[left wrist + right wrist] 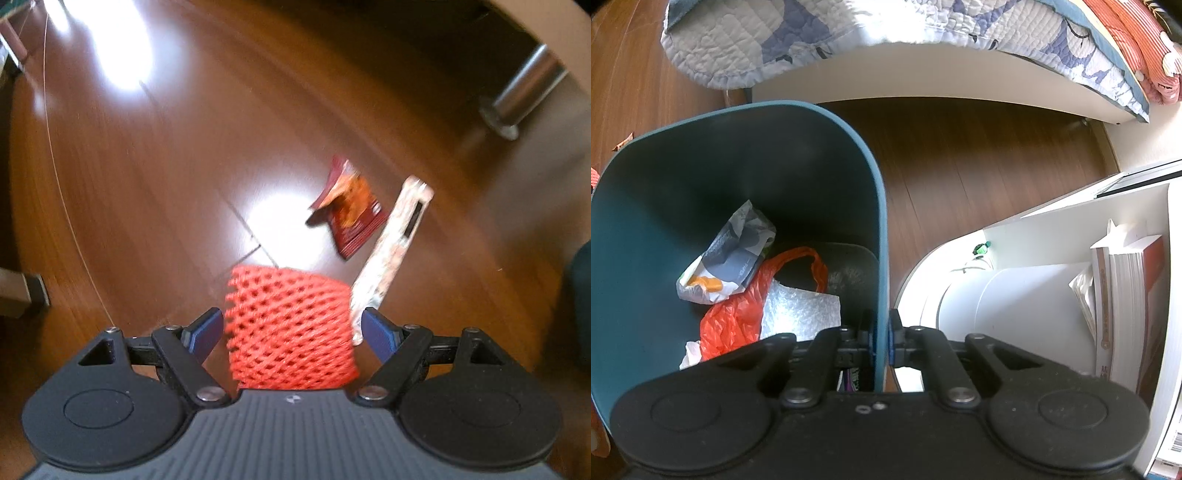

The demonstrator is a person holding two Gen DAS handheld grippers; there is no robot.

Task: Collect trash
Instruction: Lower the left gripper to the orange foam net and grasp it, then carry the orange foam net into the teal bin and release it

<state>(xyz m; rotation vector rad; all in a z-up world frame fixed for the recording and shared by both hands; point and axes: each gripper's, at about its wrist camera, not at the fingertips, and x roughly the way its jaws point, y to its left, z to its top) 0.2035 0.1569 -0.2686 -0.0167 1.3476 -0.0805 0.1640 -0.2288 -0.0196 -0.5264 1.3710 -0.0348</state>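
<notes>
In the left wrist view, a red foam net sleeve (290, 328) lies on the wood floor (155, 192) between the wide-open fingers of my left gripper (293, 330); the blue pads (205, 330) stand just clear of its sides. A dark red snack wrapper (349, 208) and a long pale wrapper (391, 247) lie just beyond it. In the right wrist view, my right gripper (881, 338) is shut on the rim of a teal trash bin (882, 206). Inside the bin lie an orange plastic bag (738, 317), a crumpled grey-white bag (727, 254) and bubble wrap (801, 310).
A metal furniture leg (524, 92) stands at the upper right of the left wrist view. In the right wrist view, a bed with a quilt (849, 33) is behind the bin, and a white shelf (1052, 240) with books (1126, 306) is at right.
</notes>
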